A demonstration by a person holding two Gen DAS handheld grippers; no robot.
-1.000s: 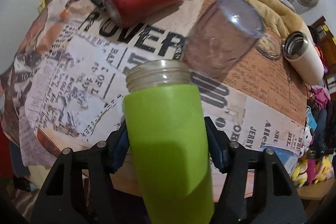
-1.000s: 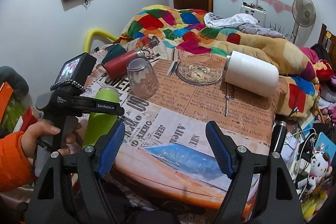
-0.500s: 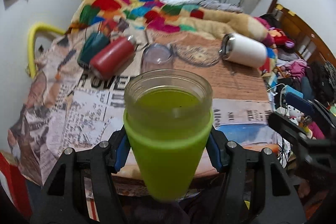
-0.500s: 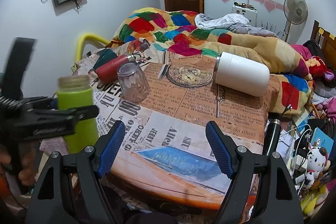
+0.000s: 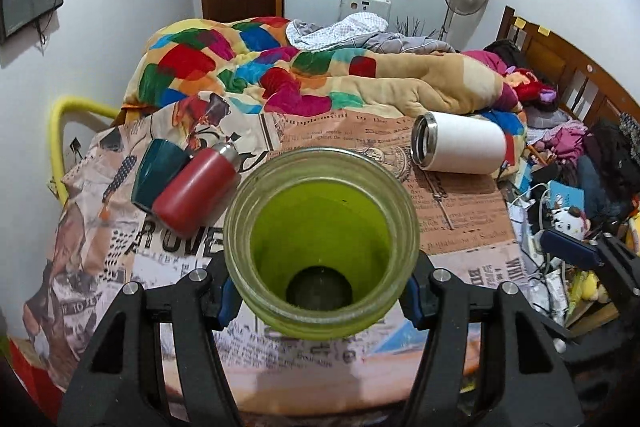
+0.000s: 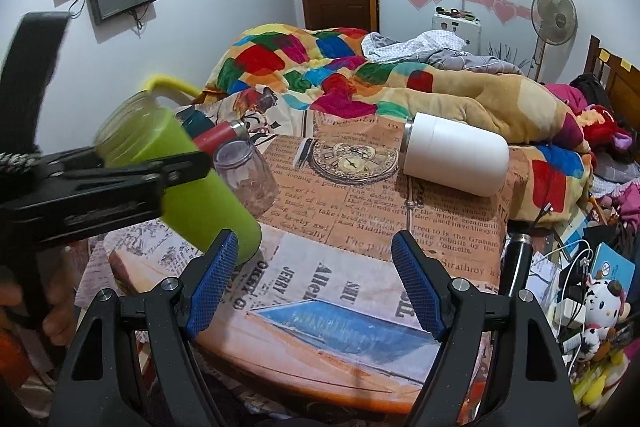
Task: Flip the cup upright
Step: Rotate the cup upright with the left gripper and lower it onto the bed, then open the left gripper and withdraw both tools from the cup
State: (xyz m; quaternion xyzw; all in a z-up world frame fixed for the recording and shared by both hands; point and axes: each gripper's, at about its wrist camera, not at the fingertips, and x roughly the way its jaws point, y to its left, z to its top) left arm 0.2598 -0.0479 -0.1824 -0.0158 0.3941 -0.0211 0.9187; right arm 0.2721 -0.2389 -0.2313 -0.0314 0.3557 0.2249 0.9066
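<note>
My left gripper (image 5: 320, 291) is shut on a lime green cup (image 5: 320, 247) with a clear threaded rim. Its open mouth faces the left wrist camera. In the right wrist view the green cup (image 6: 180, 171) hangs tilted above the table's left edge, mouth up and to the left, held by the left gripper (image 6: 100, 179). My right gripper (image 6: 316, 287) is open and empty over the table's front edge.
On the newspaper-print tablecloth (image 6: 360, 227) stand an upside-down clear glass (image 6: 246, 175), a white flask on its side (image 6: 456, 159), and a red bottle (image 5: 196, 191) and teal cup (image 5: 156, 167) lying down. A quilted bed lies behind; clutter lies at right.
The left gripper has swung the green cup from lying nearly level to mouth-up and tilted toward its camera, and has risen. The right gripper has barely moved.
</note>
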